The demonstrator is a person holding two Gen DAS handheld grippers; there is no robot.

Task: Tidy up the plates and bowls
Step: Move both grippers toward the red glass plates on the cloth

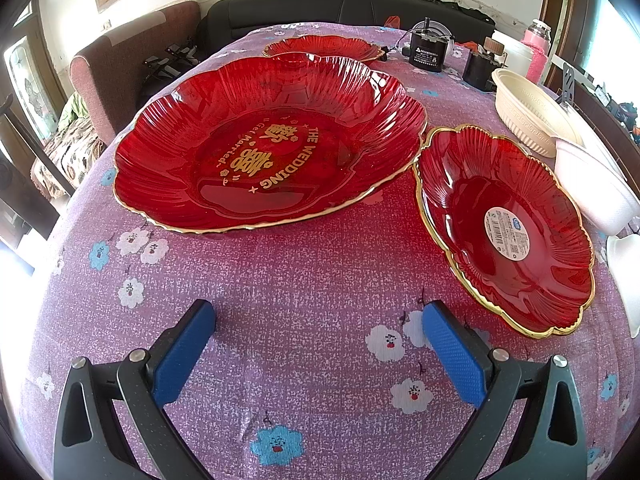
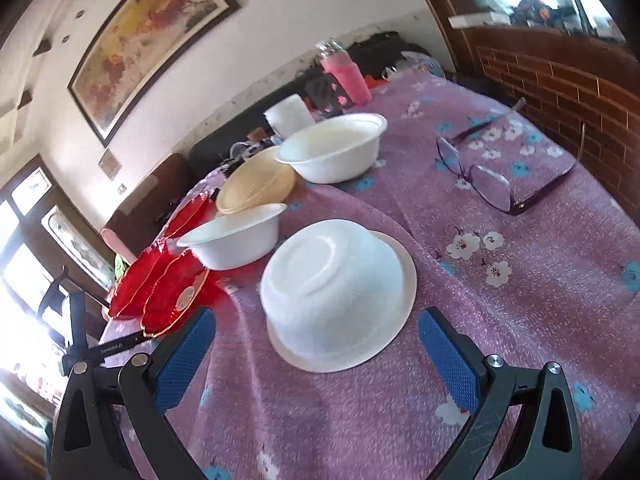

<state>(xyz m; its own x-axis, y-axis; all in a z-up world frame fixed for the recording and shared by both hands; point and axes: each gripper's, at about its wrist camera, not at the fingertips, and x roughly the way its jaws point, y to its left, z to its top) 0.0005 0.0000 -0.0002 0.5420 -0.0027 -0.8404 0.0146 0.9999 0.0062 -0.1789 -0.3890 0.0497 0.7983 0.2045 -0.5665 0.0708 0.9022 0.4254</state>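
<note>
**Q:** Both grippers, how do they stand?

**A:** Left gripper (image 1: 318, 322) sits at the bottom centre of its frame, blue pads spread wide, nothing between them, over bare tablecloth (image 1: 304, 280). Right gripper (image 2: 316, 330) is also spread wide at the bottom of its frame, pinching nothing.

**Q:** Where are the plates and bowls relative to them?

**A:** In the left view, a large red plate (image 1: 264, 148) with gold lettering fills the centre, above the open pads and apart from them. A smaller red plate (image 1: 508, 236) with a round sticker lies at right, its rim just beside the large one. A third red plate (image 1: 324, 48) lies at top centre behind the large one. In the right view, an upturned white bowl (image 2: 338, 292) lies centre frame, its near rim reaching down between the two pads without touching either.

**Q:** What else is around?

**A:** Beyond the upturned bowl stand two upright white bowls, one (image 2: 234, 242) at centre left, one (image 2: 334, 148) higher up, with a cream bowl (image 2: 256, 186) between them. Spectacles (image 2: 496, 176) lie at right, well apart. A pink bottle (image 2: 348, 76) stands at top centre, a black device (image 1: 426, 50) in the left view's upper right.

**Q:** Counts?

**A:** Three red plates, three white bowls, one cream bowl.
</note>
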